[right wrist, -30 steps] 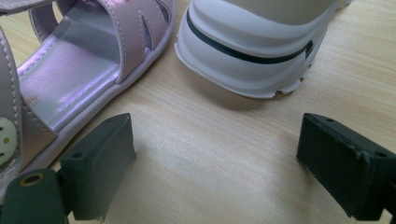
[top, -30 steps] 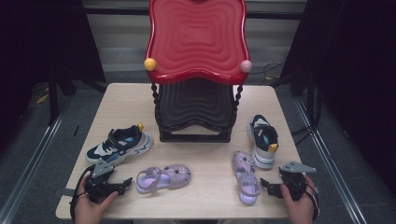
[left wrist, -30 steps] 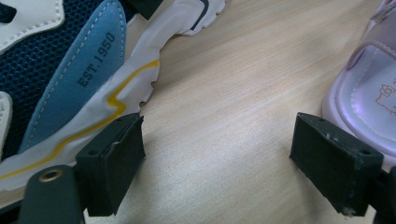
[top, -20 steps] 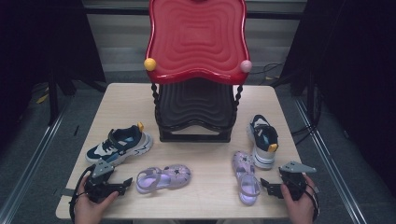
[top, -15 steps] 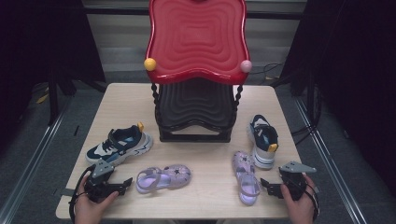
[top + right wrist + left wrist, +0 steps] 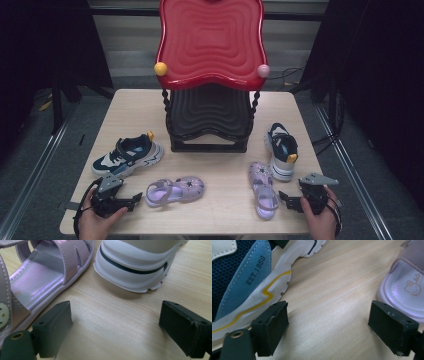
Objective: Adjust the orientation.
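A blue and white sneaker [image 6: 127, 155] and a purple sandal [image 6: 175, 190] lie at the table's front left. My left gripper [image 6: 134, 200] rests on the table just left of that sandal, open and empty. In the left gripper view, bare wood lies between the wide-apart jaws of that gripper [image 6: 332, 327], with the sneaker [image 6: 242, 282] at left and the sandal [image 6: 407, 290] at right. A second purple sandal [image 6: 263, 190] and sneaker [image 6: 281, 150] lie at the front right. My right gripper [image 6: 283, 200] sits open beside them, and its own view shows this gripper [image 6: 115, 332] empty below the sandal [image 6: 42, 272] and sneaker [image 6: 137, 265].
A two-tier rack stands at the table's back middle, with a red wavy top shelf [image 6: 210, 40] over a black lower shelf [image 6: 210, 115]. The wooden table [image 6: 220, 165] has bare room between the two sandals. Dark floor and cables surround it.
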A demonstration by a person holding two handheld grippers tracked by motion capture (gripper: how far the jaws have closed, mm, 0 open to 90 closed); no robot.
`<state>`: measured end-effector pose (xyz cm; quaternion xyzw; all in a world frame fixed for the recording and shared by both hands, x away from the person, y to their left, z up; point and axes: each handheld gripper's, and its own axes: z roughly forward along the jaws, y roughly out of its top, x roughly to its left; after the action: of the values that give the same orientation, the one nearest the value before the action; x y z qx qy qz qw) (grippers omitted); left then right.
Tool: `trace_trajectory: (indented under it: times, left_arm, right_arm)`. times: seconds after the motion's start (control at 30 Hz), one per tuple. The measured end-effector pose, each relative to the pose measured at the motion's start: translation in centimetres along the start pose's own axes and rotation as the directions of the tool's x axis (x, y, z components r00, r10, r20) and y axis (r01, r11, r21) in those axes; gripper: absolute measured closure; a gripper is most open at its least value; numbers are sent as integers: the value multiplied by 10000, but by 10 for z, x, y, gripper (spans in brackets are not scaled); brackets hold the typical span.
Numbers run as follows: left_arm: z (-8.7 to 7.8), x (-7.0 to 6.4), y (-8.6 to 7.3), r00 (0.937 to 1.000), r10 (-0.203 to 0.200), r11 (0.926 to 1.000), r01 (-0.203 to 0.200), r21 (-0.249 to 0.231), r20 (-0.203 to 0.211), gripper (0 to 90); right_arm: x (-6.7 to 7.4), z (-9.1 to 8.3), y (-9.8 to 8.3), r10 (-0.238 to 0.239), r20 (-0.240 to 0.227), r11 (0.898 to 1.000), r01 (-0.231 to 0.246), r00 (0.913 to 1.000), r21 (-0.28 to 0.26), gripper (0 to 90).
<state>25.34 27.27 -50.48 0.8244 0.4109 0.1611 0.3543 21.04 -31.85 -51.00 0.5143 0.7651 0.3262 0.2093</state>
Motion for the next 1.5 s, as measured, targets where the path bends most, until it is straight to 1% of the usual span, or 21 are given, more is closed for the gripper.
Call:
trace_trajectory:
  times: [0.1, 0.2, 0.23, 0.27, 0.43, 0.53, 0.6, 0.63, 0.67, 0.7, 0.73, 0.8, 0.87, 1.0, 1.07, 1.1, 1.13, 1.2, 1.23, 1.33, 1.5]
  left_arm:
    - [-4, 1, 2, 9997, 82, 9999, -85, 115, 249, 176]
    - [-13, 3, 8, 9989, 142, 9999, -144, 33, 444, 182]
    - [-21, 5, 14, 9969, 249, 9997, -252, 26, 741, 195]
    - [-21, 5, 14, 9969, 249, 9997, -252, 26, 741, 204]
    - [-35, 5, 28, 9928, 654, 9969, -695, 377, 999, 209]
    - [-45, 5, 42, 9899, 835, 9955, -881, 354, 1142, 215]
    - [-46, 5, 45, 9888, 893, 9950, -941, 348, 1196, 218]
    - [-47, 5, 47, 9874, 928, 9950, -968, 252, 1278, 219]
    - [-48, 3, 54, 9847, 859, 9957, -901, 209, 1519, 219]
    - [-48, 3, 54, 9847, 859, 9957, -901, 209, 1519, 221]
    - [-47, 1, 61, 9833, 844, 9957, -894, 234, 1613, 225]
    - [-47, 1, 63, 9827, 893, 9952, -948, 263, 1620, 225]
    - [-46, -1, 70, 9814, 1009, 9934, -1083, 371, 1630, 225]
    - [-41, -7, 79, 9746, 1216, 9909, -1303, 342, 1881, 228]
    - [-35, -12, 82, 9684, 1395, 9859, -1553, 624, 2067, 237]
    - [-35, -12, 82, 9684, 1395, 9859, -1553, 624, 2067, 242]
    - [-31, -16, 85, 9636, 1567, 9818, -1757, 713, 2168, 248]
    - [-30, -17, 86, 9629, 1599, 9805, -1805, 782, 2172, 256]
    - [-26, -19, 88, 9589, 1639, 9801, -1849, 719, 2317, 264]
    - [-23, -22, 89, 9569, 1652, 9797, -1871, 717, 2389, 280]
    - [-15, -25, 94, 9500, 1796, 9749, -2067, 832, 2556, 303]
  right_arm:
    - [0, 0, 0, -3, 0, 10000, 3, 10000, -2, 105]
    - [0, 0, 0, 5, 11, 10000, -5, 10000, 5, 104]
    - [0, 0, 0, -6, 11, 10000, 6, 10000, -6, 104]
    - [0, 0, 0, -6, 11, 10000, 6, 10000, -6, 104]
    - [0, 0, 0, -7, 13, 10000, 7, 10000, -11, 104]
    - [0, 0, 0, -6, 12, 10000, 6, 10000, -9, 104]
    - [0, 0, 0, -9, 13, 10000, 9, 10000, -12, 104]
    - [0, 0, 0, -9, 12, 10000, 9, 10000, -9, 104]
    - [0, 0, 0, 1, 12, 10000, -1, 10000, -1, 104]
    - [0, 0, 0, 1, 12, 10000, -1, 10000, -1, 104]
    - [0, 0, 0, -2, 11, 10000, 2, 10000, -3, 104]
    - [0, 0, 0, -10, 11, 10000, 10, 10000, -10, 104]
    - [0, 0, 0, -11, 12, 10000, 11, 10000, -9, 104]
    - [0, 0, 0, -11, 12, 10000, 12, 10000, -9, 104]
    - [0, 0, 0, -10, 12, 10000, 10, 10000, -9, 104]
    - [0, 0, 0, -10, 12, 10000, 10, 10000, -9, 104]
    - [0, 0, 0, 10, 17, 10000, -10, 10000, 6, 104]
    - [0, 0, 0, -8, 13, 10000, 9, 10000, -10, 104]
    - [0, 0, 0, -2, 11, 10000, 2, 10000, -2, 104]
    - [0, 0, 0, -12, 12, 10000, 12, 10000, -10, 104]
    - [0, 0, 0, 0, 12, 10000, 0, 10000, -3, 104]
